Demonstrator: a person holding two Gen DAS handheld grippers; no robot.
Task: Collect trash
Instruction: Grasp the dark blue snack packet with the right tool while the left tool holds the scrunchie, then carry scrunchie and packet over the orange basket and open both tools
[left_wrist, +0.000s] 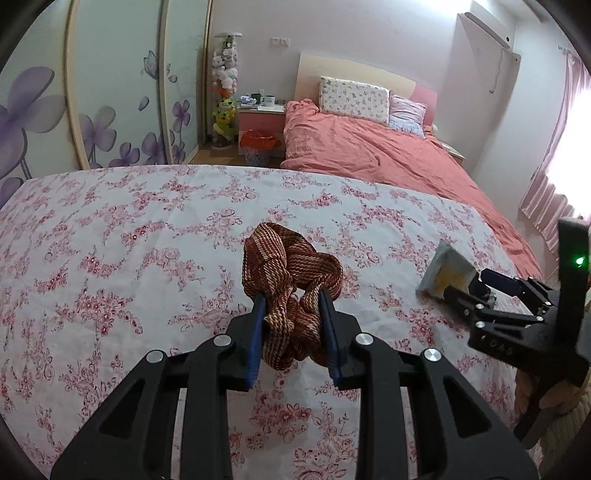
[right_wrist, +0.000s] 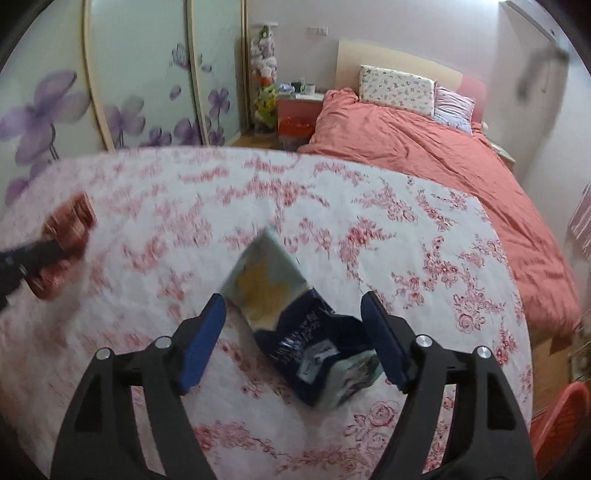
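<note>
A brown striped knitted cloth is bunched between the blue pads of my left gripper, which is shut on it just above the floral tablecloth. It shows blurred at the left edge of the right wrist view as the cloth. A crumpled snack bag, pale blue and yellow with a dark blue end, lies on the tablecloth between the spread fingers of my right gripper. The left pad stands clear of the bag; the right pad is at its edge. In the left wrist view the right gripper is at the bag.
Beyond the table's far edge stand a bin with a red liner, a pink nightstand and a bed with a salmon duvet. Flowered wardrobe doors line the left. A red plastic object sits low at the right.
</note>
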